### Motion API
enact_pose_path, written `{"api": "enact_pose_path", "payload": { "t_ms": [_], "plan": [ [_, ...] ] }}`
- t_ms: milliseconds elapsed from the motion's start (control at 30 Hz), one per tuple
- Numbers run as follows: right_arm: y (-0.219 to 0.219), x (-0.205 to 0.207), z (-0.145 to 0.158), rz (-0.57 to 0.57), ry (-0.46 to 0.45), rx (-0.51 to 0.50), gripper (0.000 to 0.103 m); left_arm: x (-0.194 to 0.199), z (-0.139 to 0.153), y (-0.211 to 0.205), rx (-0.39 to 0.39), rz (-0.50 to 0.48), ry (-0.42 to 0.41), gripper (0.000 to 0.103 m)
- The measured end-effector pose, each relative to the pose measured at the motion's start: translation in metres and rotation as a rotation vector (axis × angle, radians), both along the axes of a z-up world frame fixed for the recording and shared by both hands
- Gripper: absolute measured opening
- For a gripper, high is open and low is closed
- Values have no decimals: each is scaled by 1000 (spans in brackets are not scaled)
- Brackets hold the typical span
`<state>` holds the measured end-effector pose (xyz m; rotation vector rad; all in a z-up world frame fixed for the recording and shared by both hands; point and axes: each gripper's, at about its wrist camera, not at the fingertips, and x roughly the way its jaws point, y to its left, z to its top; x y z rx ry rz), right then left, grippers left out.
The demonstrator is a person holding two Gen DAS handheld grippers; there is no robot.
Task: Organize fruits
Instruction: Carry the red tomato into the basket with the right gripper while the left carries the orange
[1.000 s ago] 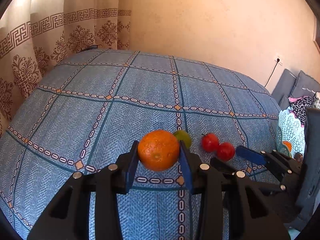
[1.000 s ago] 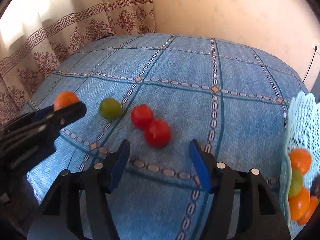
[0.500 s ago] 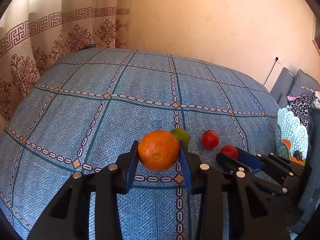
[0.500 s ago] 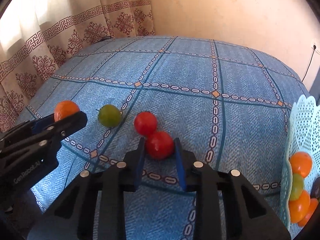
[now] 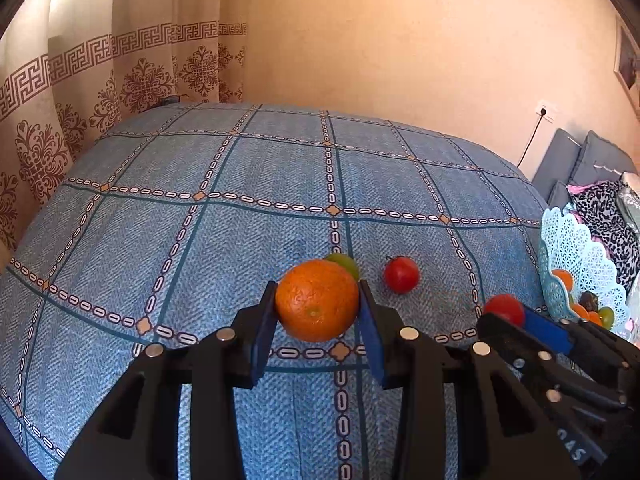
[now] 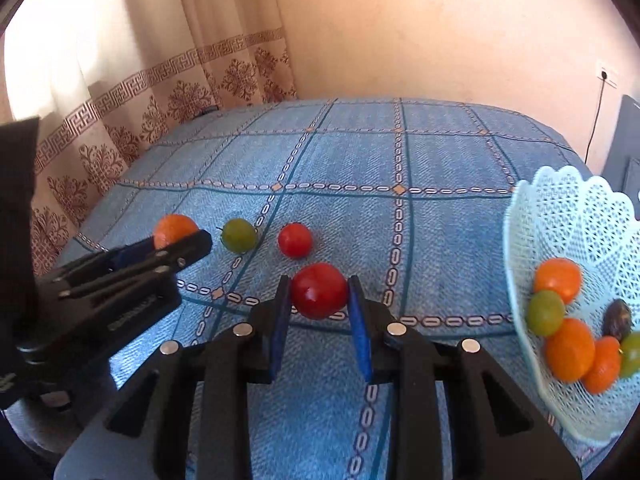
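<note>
With both tools loaded up over the blue patterned bedspread [image 5: 248,184], the left gripper [image 5: 318,308] has its blue pads pressed tight on either side of an orange [image 5: 317,300], carrying it clear above the cloth, and the right gripper [image 6: 319,300] is clamped on a red tomato [image 6: 319,290], jaws pinched narrow around it, fruit lifted off the bed. Down on the bedspread, a second red tomato [image 6: 295,240] sits alone just beyond the held one, and a green fruit [image 6: 239,235] lies to its left, close to the tip of the left tool; from the left wrist view that green fruit peeks out just behind the orange. Over at the right edge of the bed sits the pale blue lattice basket [image 6: 568,208], tilted toward us, already holding several oranges, a couple of green fruits and one small dark piece I can't make out. Patterned curtains [image 5: 100,92] hang along the left, a plain peach wall [image 5: 400,48] at the back.
</note>
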<state>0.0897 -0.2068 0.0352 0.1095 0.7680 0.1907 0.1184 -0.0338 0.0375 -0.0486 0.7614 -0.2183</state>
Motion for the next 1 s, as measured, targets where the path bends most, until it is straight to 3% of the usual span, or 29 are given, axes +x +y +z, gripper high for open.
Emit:
{"api": "enact_pose_path", "payload": {
  "t_ms": [500,1000],
  "plan": [
    [-26,-42,28,-107,-68,40,29,-20,6,-24,19,-87,-35,39],
    [-93,-93,49,-292,-138,69,29,-39,7,-48,41,-165,-55,39]
  ]
}}
